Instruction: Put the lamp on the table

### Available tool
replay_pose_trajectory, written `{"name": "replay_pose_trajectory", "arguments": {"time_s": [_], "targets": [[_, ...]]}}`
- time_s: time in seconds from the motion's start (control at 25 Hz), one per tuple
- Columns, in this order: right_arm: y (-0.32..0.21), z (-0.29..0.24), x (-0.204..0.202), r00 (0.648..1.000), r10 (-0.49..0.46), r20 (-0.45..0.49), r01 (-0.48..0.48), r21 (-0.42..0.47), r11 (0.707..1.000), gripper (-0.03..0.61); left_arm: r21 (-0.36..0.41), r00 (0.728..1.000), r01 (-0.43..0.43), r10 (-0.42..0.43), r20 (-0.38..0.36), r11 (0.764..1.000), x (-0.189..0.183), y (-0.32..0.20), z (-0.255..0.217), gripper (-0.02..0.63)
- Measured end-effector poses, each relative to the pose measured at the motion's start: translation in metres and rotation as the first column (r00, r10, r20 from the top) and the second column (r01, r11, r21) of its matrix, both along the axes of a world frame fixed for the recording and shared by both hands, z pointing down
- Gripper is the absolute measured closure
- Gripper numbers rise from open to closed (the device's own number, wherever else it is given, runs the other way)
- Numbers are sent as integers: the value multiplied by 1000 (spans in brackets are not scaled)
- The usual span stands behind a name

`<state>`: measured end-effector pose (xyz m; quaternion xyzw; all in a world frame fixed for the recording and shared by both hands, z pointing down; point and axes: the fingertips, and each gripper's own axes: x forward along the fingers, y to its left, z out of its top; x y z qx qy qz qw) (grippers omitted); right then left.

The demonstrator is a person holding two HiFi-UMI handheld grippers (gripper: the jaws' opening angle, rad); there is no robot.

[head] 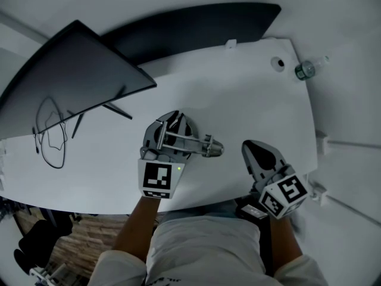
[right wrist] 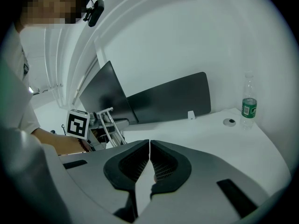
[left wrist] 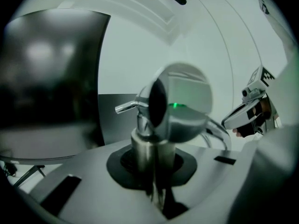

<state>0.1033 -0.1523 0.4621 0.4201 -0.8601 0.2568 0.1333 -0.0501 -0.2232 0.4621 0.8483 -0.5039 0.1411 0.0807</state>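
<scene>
Your left hand-held gripper [left wrist: 152,164] squeezes the shiny lamp [left wrist: 180,106] by its stem, over the bench [head: 238,94], just in front of the monitor [head: 71,76]. Your right hand-held gripper [right wrist: 149,148] is closed and empty, farther from the monitor.

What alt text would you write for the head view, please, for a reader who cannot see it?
Seen from above, the left gripper grips a chrome lamp over a white table. The right gripper, jaws shut and empty, is to its right; a dark monitor stands rear left and a plastic bottle far right.
</scene>
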Motion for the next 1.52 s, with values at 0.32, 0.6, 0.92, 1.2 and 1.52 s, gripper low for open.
{"name": "replay_pose_trajectory", "arguments": {"time_s": [0.32, 0.6, 0.92, 1.2, 1.52], "targets": [[2, 0, -1, 1000, -6, 2, 7, -2, 1000, 546, 38, 1000, 14, -13, -7, 999, 1, 6, -2, 571], [7, 0, -2, 1000, -17, -1, 17, -2, 1000, 546, 62, 999, 45, -45, 8, 997, -2, 7, -2, 565], [15, 0, 0, 1000, -21, -5, 21, -10, 1000, 546, 82, 997, 64, -66, 28, 995, -3, 5, -3, 557], [25, -2, -5, 1000, -26, -2, 26, -2, 1000, 546, 50, 997, 50, -52, 49, 997, -6, 13, 2, 498], [34, -9, -5, 1000, -25, -4, 25, 15, 1000, 546, 39, 997, 50, -52, 51, 998, -13, 30, 3, 480]]}}
